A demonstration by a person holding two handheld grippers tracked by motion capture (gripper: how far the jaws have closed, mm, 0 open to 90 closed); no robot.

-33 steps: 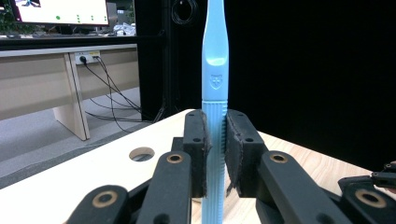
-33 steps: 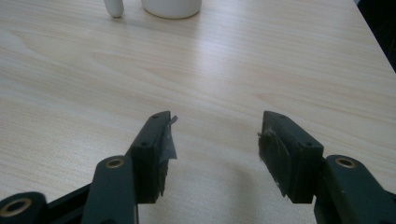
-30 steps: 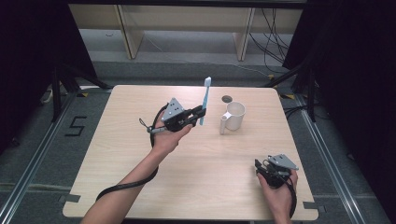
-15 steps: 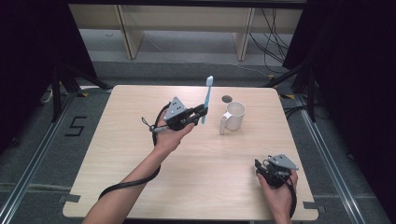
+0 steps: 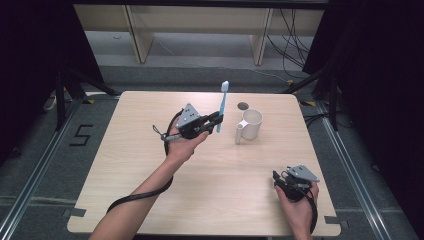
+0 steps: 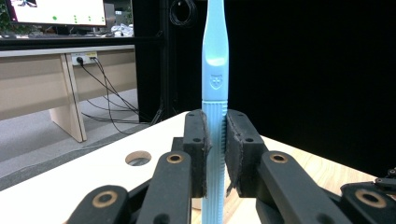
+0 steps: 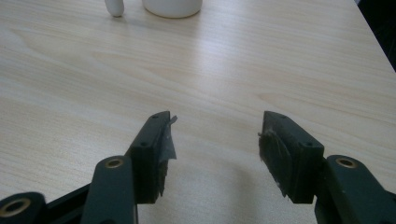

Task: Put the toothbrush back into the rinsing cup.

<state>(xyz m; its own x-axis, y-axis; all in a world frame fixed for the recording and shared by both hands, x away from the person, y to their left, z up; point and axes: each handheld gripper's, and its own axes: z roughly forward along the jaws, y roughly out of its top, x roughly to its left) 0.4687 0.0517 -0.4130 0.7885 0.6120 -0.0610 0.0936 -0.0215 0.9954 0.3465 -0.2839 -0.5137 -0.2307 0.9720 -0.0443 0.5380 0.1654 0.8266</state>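
A light blue toothbrush point(image 5: 222, 105) stands upright in my left gripper point(image 5: 216, 120), held above the middle of the wooden table point(image 5: 150, 150). In the left gripper view both black pads press on the toothbrush's point(image 6: 215, 93) ribbed handle, with my left gripper point(image 6: 215, 135) shut on it. A white mug point(image 5: 250, 125) stands just right of the toothbrush, its handle toward the near side. My right gripper point(image 5: 280, 181) rests low near the table's front right corner. In its own view my right gripper point(image 7: 215, 140) stands open over bare wood with nothing between the jaws, and the mug's base point(image 7: 172, 7) lies far ahead.
A round cable hole point(image 5: 243, 106) sits in the table behind the mug. Wooden bench legs point(image 5: 132, 30) and loose cables point(image 5: 295, 30) lie on the floor beyond the far edge. Dark curtains flank both sides.
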